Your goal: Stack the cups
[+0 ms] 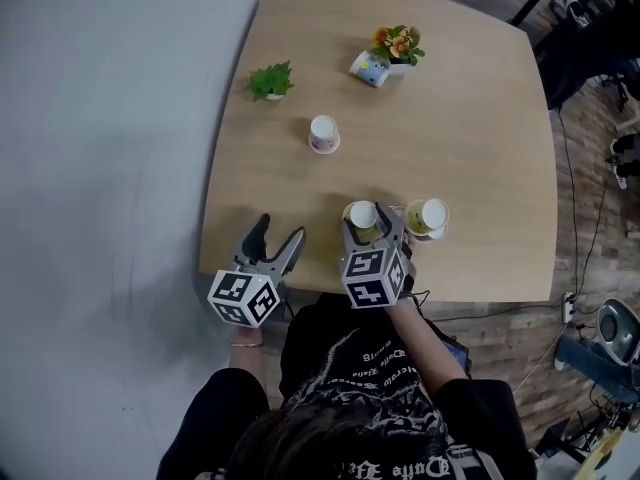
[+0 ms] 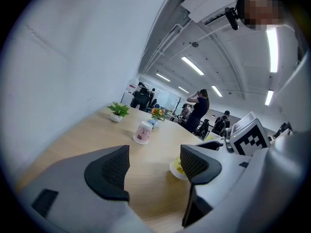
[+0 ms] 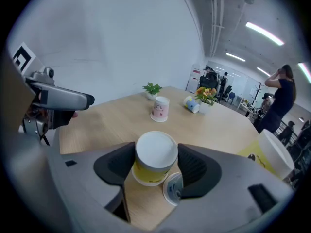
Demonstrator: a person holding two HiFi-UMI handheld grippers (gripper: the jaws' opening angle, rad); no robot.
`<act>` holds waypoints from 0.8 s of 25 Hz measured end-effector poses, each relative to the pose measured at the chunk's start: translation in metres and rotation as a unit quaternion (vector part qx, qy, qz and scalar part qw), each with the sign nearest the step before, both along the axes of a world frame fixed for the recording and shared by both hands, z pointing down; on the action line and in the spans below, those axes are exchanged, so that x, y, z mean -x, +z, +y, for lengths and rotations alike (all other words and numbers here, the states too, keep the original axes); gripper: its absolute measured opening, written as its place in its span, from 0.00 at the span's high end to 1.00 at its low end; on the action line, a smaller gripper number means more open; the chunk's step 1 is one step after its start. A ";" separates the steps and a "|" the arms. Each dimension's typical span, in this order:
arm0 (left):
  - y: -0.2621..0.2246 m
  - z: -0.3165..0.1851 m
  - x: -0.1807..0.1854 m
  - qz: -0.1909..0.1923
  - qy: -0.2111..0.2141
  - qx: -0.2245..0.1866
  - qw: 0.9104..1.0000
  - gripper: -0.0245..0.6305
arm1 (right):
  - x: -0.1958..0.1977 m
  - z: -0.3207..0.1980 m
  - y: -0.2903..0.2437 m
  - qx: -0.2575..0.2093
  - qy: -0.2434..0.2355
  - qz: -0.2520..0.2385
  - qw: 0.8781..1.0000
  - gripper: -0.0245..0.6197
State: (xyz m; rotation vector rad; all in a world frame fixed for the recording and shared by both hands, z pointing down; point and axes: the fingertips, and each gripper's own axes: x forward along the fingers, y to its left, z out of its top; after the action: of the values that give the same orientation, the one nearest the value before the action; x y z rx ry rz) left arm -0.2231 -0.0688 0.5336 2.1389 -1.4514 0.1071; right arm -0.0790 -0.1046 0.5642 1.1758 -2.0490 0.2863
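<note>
An upside-down yellow cup [image 1: 362, 214] [image 3: 155, 152] sits between the jaws of my right gripper [image 1: 372, 224] [image 3: 156, 166]. Both pads touch its sides and it leans a little, low over the table's near edge. A small white-and-blue round thing [image 3: 173, 189] shows under it by the right jaw; I cannot tell what it is. A second yellow cup [image 1: 428, 218] [image 3: 274, 154] stands upside down just to the right. A pink cup [image 1: 323, 133] [image 3: 161, 108] stands upside down mid-table. A blue cup [image 1: 368, 68] lies on its side at the back. My left gripper [image 1: 280, 230] [image 2: 154, 166] is open and empty at the near left.
The round-cornered wooden table [image 1: 470, 138] carries a flower pot [image 1: 400, 46] beside the blue cup and a small green plant [image 1: 270, 81] at the back left. A grey wall lies to the left. People stand in the room beyond the table [image 2: 199, 111].
</note>
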 end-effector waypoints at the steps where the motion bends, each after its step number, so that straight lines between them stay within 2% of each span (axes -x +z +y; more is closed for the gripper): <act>1: 0.000 -0.001 -0.001 0.000 0.001 0.000 1.000 0.45 | -0.001 0.000 0.001 0.000 0.004 -0.001 1.000 0.52; 11: 0.005 -0.003 -0.007 -0.013 0.010 0.005 1.000 0.45 | -0.003 -0.003 0.010 -0.004 0.023 0.009 1.000 0.52; 19: 0.010 -0.008 -0.005 -0.017 0.002 0.013 1.000 0.45 | -0.001 0.000 0.020 0.012 0.035 0.004 0.999 0.52; 20: 0.011 -0.009 -0.004 -0.020 0.000 0.015 1.000 0.45 | 0.000 0.001 0.020 0.014 0.035 -0.002 0.999 0.47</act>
State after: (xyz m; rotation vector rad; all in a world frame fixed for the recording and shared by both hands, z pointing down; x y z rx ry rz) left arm -0.2189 -0.0783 0.5446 2.1246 -1.4622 0.1706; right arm -0.0791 -0.1041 0.5841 1.2318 -2.0047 0.3502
